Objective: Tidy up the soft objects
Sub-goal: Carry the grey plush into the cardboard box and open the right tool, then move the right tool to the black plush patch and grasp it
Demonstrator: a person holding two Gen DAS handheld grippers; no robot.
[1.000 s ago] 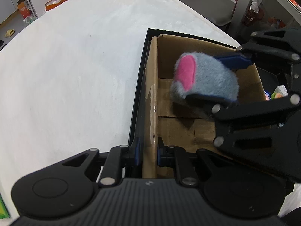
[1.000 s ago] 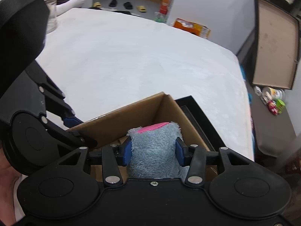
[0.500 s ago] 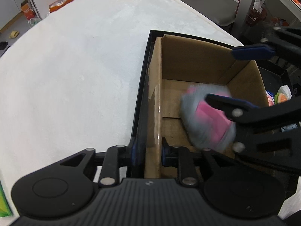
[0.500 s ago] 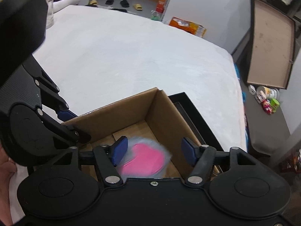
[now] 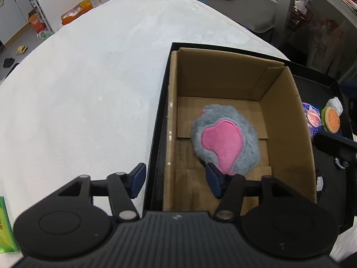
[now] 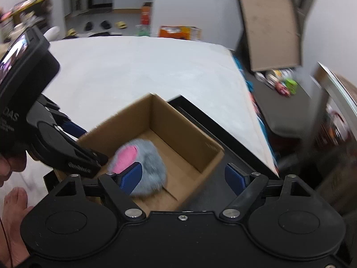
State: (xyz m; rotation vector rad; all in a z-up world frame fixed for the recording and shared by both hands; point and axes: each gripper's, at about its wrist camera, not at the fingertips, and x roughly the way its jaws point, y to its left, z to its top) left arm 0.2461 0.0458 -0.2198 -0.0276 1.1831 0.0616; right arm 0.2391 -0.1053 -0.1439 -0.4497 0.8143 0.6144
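Note:
A grey plush toy [image 5: 225,143] with a pink patch lies on the floor of an open cardboard box [image 5: 287,111], free of both grippers. My left gripper [image 5: 176,182] straddles the box's near left wall; its jaws are opening and the pads stand clear of the cardboard. In the blurred right wrist view, the right gripper [image 6: 183,176] hovers above the box [image 6: 189,143], jaws opening with nothing between them. The plush [image 6: 142,163] shows below and behind its left finger. The left gripper [image 6: 67,147] reaches in from the left there.
The box sits in a black tray [image 5: 323,82] on a white table [image 5: 89,89]. A burger-shaped toy [image 5: 331,118] and a blue packet [image 5: 311,118] lie in the tray to the right of the box. A green carton [image 5: 4,227] is at the near left. A hand [image 6: 13,223] shows at the left.
The right gripper opened and the plush fell to the box floor; that gripper then drew back up and to the right. The left gripper released the box wall.

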